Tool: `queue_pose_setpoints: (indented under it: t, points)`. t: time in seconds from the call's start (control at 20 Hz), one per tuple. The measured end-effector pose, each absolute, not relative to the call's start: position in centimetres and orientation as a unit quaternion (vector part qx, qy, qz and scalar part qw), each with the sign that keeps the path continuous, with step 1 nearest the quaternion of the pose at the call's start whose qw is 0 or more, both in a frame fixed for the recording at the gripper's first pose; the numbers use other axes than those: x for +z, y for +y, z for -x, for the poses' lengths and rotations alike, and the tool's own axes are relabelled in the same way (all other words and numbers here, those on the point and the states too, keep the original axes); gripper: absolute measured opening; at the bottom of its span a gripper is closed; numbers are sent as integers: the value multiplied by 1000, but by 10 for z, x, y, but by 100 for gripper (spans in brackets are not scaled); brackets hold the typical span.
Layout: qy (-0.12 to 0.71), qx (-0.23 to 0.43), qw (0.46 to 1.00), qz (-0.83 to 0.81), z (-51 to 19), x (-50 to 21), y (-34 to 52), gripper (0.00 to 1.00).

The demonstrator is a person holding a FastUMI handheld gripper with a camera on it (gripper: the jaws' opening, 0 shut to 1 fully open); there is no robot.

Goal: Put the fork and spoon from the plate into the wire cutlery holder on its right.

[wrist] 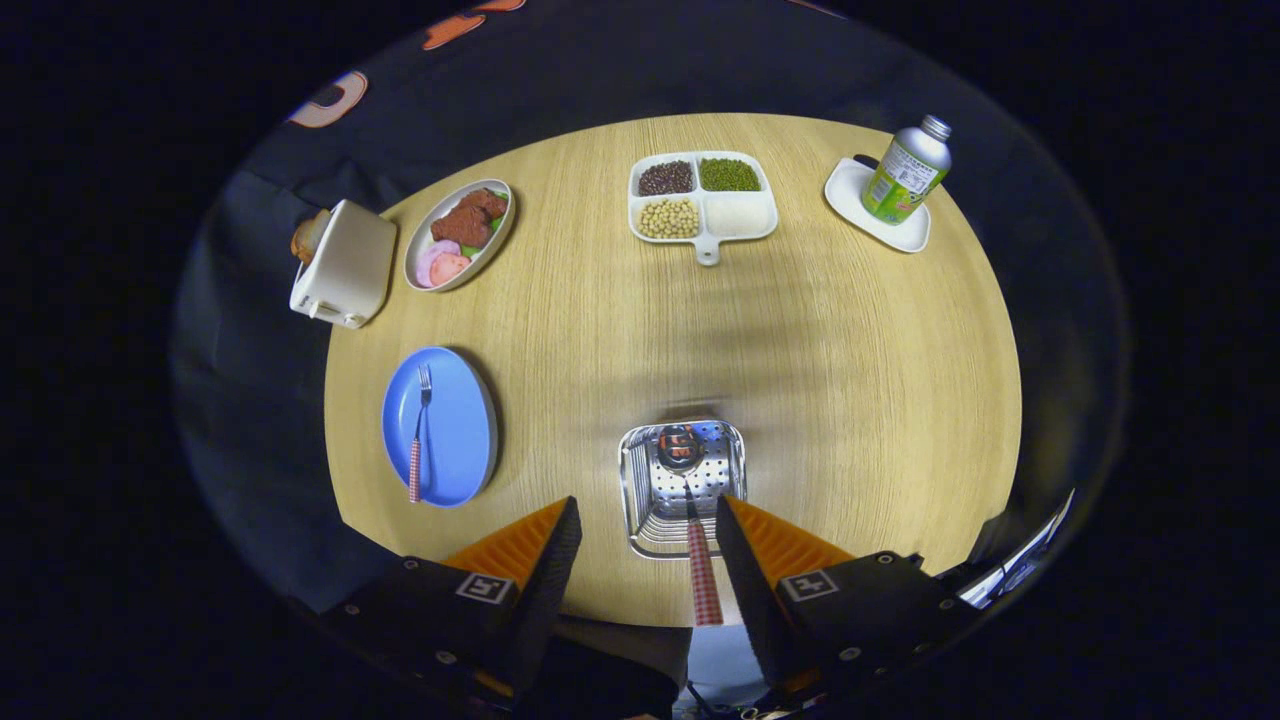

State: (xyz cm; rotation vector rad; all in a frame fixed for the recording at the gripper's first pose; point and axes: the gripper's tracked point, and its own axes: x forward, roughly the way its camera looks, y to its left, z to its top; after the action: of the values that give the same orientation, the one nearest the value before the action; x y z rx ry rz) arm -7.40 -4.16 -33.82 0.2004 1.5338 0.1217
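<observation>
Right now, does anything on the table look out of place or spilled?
Nothing spilled. The spoon stands in the holder, its handle leaning against one finger of the open gripper, jaws apart. The fork still lies on the plate, waiting.

spoon (697, 545) with the red checked handle stands bowl-down in the shiny perforated metal cutlery holder (655, 500); matching fork (418, 440) lies flat on the blue plate (462, 425), tines pointing away

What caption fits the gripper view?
Open gripper above cutlery holder with spoon inside; fork on blue plate.
</observation>
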Motion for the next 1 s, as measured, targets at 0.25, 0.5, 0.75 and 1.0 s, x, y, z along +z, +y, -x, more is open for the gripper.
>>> queue_pose_setpoints:
  t: [0.25, 0.5, 0.75, 1.0]
  points:
    - [641, 68, 757, -110, 61, -321, -10, 91]
    - [541, 51, 834, -94, 27, -305, 16, 92]
    - [400, 37, 910, -103, -16, -254, 44, 96]
    - [267, 58, 959, -70, -35, -191, 77, 97]
